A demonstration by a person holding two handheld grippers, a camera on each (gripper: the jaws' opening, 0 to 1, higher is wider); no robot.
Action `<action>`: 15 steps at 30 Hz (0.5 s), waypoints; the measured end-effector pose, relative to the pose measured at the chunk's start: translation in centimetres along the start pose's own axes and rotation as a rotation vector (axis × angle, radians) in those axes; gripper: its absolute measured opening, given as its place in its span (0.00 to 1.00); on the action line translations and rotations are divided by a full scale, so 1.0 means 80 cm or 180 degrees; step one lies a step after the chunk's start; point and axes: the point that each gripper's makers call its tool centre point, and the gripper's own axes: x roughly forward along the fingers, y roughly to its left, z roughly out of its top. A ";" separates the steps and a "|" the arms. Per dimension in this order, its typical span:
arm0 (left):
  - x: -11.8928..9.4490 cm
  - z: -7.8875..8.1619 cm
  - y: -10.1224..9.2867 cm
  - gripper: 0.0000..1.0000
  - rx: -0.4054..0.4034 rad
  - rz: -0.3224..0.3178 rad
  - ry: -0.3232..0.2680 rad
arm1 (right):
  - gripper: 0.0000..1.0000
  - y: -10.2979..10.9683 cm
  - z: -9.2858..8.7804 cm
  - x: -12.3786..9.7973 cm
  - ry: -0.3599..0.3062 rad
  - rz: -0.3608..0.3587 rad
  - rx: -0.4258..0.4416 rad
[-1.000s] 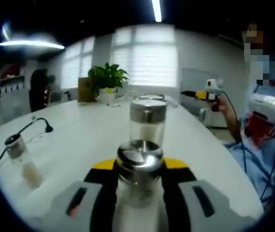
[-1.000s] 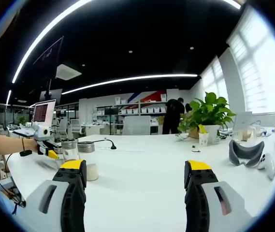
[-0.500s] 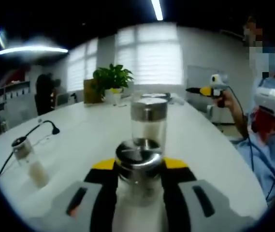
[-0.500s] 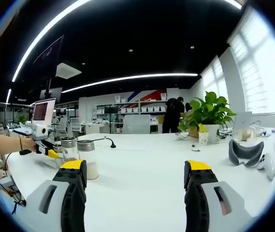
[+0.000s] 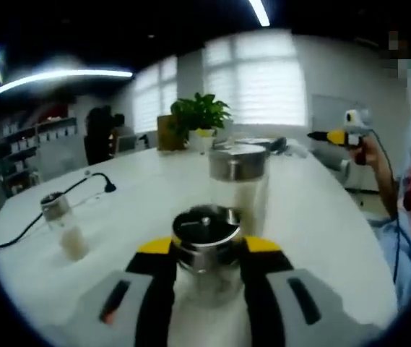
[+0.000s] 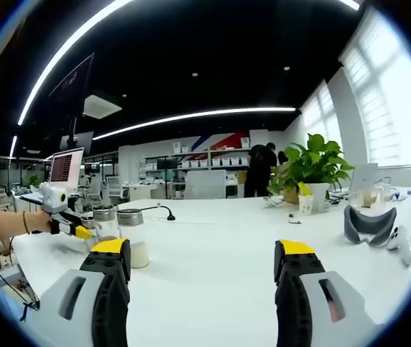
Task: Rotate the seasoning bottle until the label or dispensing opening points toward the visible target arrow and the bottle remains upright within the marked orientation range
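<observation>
Scene swung rightward since earlier frame; your left hand-held gripper (image 5: 206,271) keeps pinching seasoning bottle (image 5: 206,249), upright, rotation likely underway. Right hand-held gripper (image 6: 201,271) spread, idle over counter (image 6: 212,238).

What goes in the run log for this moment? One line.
left hand-held gripper: shut on seasoning bottle, upright | right hand-held gripper: open, idle above table | target arrow: not visible

The way straight ahead of the left gripper (image 5: 206,249) is being blocked by a second jar (image 5: 238,184) just behind the seasoning bottle (image 5: 206,249) clamped between its jaws. Open white table (image 6: 212,275) is being left between the spread jaws of the right gripper (image 6: 204,262); a headset (image 6: 370,226) is lying off to one side.
</observation>
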 end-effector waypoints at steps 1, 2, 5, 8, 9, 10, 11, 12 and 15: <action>0.000 0.000 0.003 0.36 -0.0020 0.0104 0.0008 | 0.84 0.000 0.000 0.000 -0.0004 -0.0005 0.0001; 0.000 0.000 0.004 0.36 -0.0047 0.0202 0.0015 | 0.84 0.000 0.000 0.000 -0.0005 -0.0008 0.0002; 0.000 0.000 0.006 0.36 -0.0064 0.0449 -0.0020 | 0.84 0.001 -0.001 0.001 0.0004 -0.0003 0.0007; -0.003 -0.001 0.010 0.37 -0.0139 0.0756 -0.0049 | 0.83 0.002 -0.003 0.001 0.0022 0.0008 0.0024; -0.004 -0.002 0.011 0.37 -0.0169 0.0841 -0.0045 | 0.83 0.002 -0.003 0.001 0.0025 0.0011 0.0031; -0.005 -0.002 0.012 0.37 -0.0190 0.0933 -0.0037 | 0.83 0.003 -0.004 0.001 0.0026 0.0015 0.0041; -0.007 -0.002 0.012 0.37 -0.0193 0.1020 -0.0032 | 0.83 0.003 -0.004 0.001 0.0025 0.0020 0.0043; -0.006 -0.002 0.012 0.37 -0.0218 0.1060 -0.0052 | 0.83 0.004 -0.003 0.002 0.0023 0.0022 0.0043; -0.010 -0.003 0.016 0.37 -0.0294 0.1297 -0.0075 | 0.83 0.003 -0.003 0.001 0.0021 0.0018 0.0040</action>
